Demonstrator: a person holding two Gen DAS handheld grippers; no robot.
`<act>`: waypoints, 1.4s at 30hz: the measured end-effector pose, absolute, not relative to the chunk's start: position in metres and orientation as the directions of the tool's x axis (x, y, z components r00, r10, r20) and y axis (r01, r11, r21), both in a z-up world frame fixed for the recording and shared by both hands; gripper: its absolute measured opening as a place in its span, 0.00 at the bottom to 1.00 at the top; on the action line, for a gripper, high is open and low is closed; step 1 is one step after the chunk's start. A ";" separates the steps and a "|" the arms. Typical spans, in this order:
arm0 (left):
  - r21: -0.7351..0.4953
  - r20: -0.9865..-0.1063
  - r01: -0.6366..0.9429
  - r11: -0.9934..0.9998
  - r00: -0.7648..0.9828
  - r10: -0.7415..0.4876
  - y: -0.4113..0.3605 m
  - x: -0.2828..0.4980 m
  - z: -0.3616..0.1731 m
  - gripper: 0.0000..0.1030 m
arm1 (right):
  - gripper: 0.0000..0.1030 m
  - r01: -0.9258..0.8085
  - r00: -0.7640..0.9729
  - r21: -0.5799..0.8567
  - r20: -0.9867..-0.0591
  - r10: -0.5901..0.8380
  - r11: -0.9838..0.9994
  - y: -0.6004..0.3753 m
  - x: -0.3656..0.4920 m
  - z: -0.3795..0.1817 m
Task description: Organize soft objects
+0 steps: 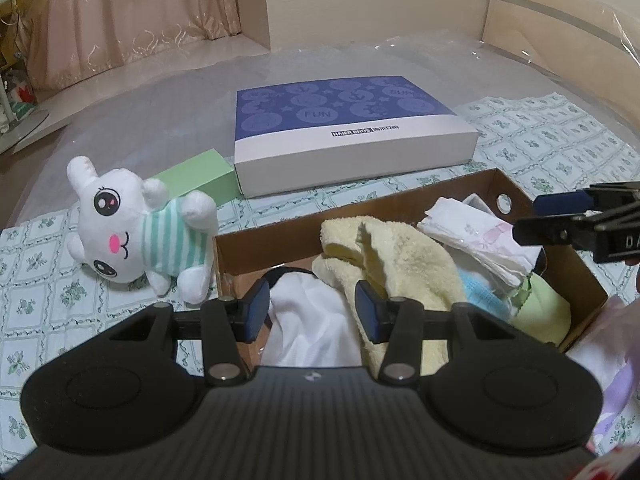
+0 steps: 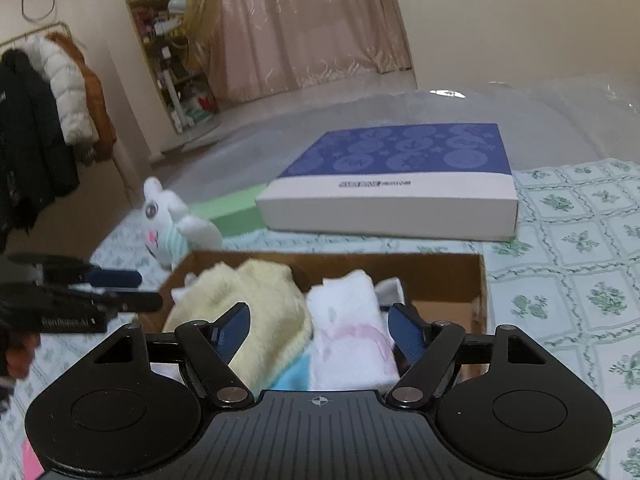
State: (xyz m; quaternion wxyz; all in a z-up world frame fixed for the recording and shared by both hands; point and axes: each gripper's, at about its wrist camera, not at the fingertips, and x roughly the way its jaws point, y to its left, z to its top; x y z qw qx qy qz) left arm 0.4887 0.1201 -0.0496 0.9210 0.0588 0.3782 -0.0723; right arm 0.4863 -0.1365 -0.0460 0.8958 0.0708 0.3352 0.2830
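Two hand-held grippers nearest: left hand-held gripper (image 1: 314,312) with jaws parted over white cloth (image 1: 312,328), gripping nothing; right hand-held gripper (image 2: 320,332) spread wide around folded white towel (image 2: 348,336), pads clear. Beneath both, one cardboard box (image 1: 508,186) holding yellow towel (image 1: 400,264), white pieces, blue and green cloths. Beside box, one white plush rabbit (image 1: 136,232). Farther back, one green block (image 1: 200,178) and one blue-lidded flat box (image 1: 348,120).
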 end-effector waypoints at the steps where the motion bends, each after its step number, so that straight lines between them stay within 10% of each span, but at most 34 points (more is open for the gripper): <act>1: 0.054 -0.706 0.176 0.983 0.703 -0.087 0.119 0.488 -0.050 0.43 | 0.74 -0.459 0.613 0.311 -0.568 0.550 0.832 -0.138 0.485 -0.047; 42: -0.081 -0.573 0.109 0.991 0.808 -0.136 0.101 0.310 0.050 0.53 | 0.74 -0.465 0.688 0.259 -0.496 0.530 0.847 -0.179 0.318 0.031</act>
